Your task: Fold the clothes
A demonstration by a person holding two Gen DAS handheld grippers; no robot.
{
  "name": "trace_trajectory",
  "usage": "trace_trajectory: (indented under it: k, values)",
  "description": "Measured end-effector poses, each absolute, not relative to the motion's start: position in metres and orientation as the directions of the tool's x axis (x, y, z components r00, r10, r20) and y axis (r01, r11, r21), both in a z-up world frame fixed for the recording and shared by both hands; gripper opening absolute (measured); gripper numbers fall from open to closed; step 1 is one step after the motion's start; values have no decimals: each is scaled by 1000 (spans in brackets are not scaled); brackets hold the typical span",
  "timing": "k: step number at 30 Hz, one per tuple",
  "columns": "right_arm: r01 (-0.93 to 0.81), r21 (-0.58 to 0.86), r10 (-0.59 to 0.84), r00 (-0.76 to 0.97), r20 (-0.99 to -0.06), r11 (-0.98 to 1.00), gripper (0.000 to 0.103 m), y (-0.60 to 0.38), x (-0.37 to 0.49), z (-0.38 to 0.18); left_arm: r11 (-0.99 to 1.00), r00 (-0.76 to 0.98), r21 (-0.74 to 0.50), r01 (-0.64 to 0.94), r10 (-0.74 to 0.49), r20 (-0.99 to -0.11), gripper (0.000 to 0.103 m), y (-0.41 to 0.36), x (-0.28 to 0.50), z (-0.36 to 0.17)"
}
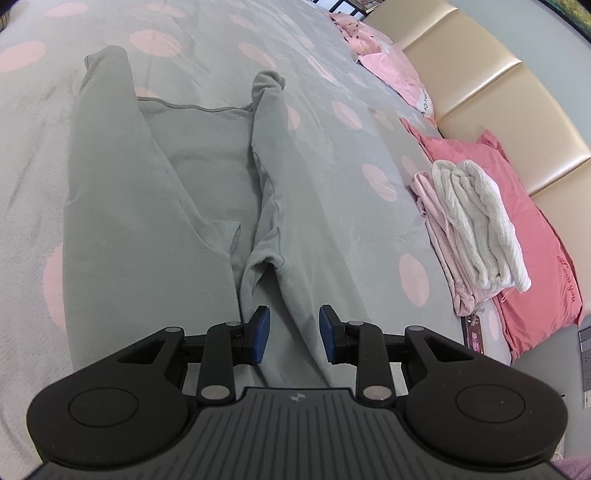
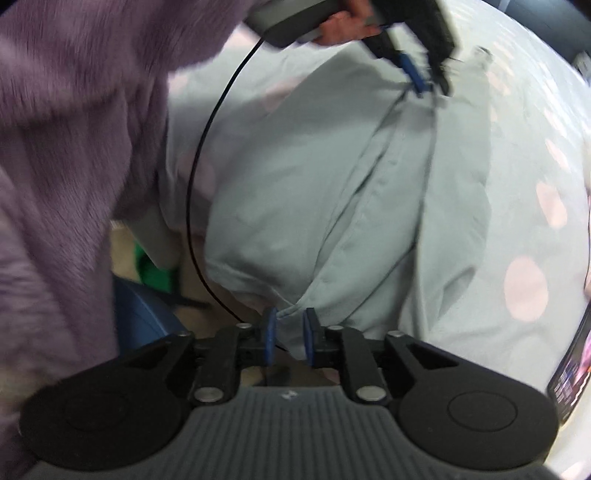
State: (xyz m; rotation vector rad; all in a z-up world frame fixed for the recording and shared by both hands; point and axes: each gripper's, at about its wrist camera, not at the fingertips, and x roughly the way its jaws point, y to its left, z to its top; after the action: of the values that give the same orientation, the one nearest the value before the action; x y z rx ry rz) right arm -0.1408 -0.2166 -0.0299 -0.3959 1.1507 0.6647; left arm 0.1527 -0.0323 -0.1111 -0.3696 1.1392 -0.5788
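A grey-green sweatshirt (image 1: 184,203) lies flat on the dotted grey bedspread (image 1: 332,74), both sleeves folded lengthwise over the body. My left gripper (image 1: 294,332) sits at its near end with a thick fold of the cloth filling the space between the blue pads. In the right wrist view the sweatshirt (image 2: 295,184) is drawn up into a peak at the left gripper (image 2: 424,79), held by a hand (image 2: 343,22). My right gripper (image 2: 290,338) is at the garment's other end by the bed's edge. Its pads stand apart, with the hem's corner just between the tips.
A folded stack, white cloth (image 1: 476,221) on pink (image 1: 439,236), rests beside a pink pillow (image 1: 535,258) by the beige headboard (image 1: 498,92). A phone (image 1: 474,332) lies near it. A fuzzy purple sleeve (image 2: 74,147) and a black cable (image 2: 192,184) fill the left.
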Motion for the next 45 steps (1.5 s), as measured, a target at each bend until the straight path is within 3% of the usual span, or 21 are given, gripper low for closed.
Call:
trace_trajectory:
  k: [6, 8, 13, 18, 19, 20, 21, 31, 37, 38, 39, 40, 45]
  values:
    - [-545, 79, 232, 218, -948, 835, 22, -262, -129, -39, 790, 267, -552, 268, -611, -745, 26, -38, 146, -105]
    - [-508, 130, 259, 193, -946, 851, 18, -267, -126, -52, 785, 259, -549, 286, -615, -745, 26, -40, 139, -101]
    - [-384, 75, 184, 257, -949, 920, 13, -278, -117, -81, 780, 243, -539, 319, -617, -749, 26, -42, 122, -94]
    - [-289, 161, 243, 274, -931, 944, 14, -291, -112, -81, 789, 241, -522, 323, -602, -761, 26, -37, 111, -96]
    - [-280, 171, 249, 273, -929, 945, 12, -291, -111, -83, 793, 241, -520, 317, -598, -765, 26, -36, 111, -98]
    - [-272, 180, 254, 271, -928, 945, 0, -291, -110, -84, 798, 242, -518, 309, -592, -769, 26, -35, 110, -100]
    - [-269, 185, 258, 271, -927, 945, 1, -292, -110, -82, 802, 244, -516, 300, -588, -772, 26, -34, 109, -102]
    - [-205, 83, 137, 264, -955, 975, 1, -299, -123, -82, 810, 247, -514, 282, -580, -777, 26, -30, 111, -104]
    - [-184, 62, 113, 284, -952, 981, 7, -308, -125, -67, 793, 267, -539, 284, -606, -749, 26, -29, 115, -96]
    - [-187, 55, 111, 305, -946, 981, 16, -309, -128, -59, 792, 273, -543, 279, -608, -746, 26, -29, 117, -95]
    - [-192, 45, 106, 326, -939, 980, 33, -309, -131, -52, 792, 279, -547, 273, -609, -742, 26, -28, 120, -94]
    - [-201, 29, 98, 348, -932, 979, 39, -308, -134, -46, 792, 285, -551, 263, -610, -740, 26, -27, 122, -94]
    - [-278, -66, 67, 443, -894, 958, 43, -297, -139, -27, 786, 301, -582, 209, -618, -726, 26, -28, 138, -97]
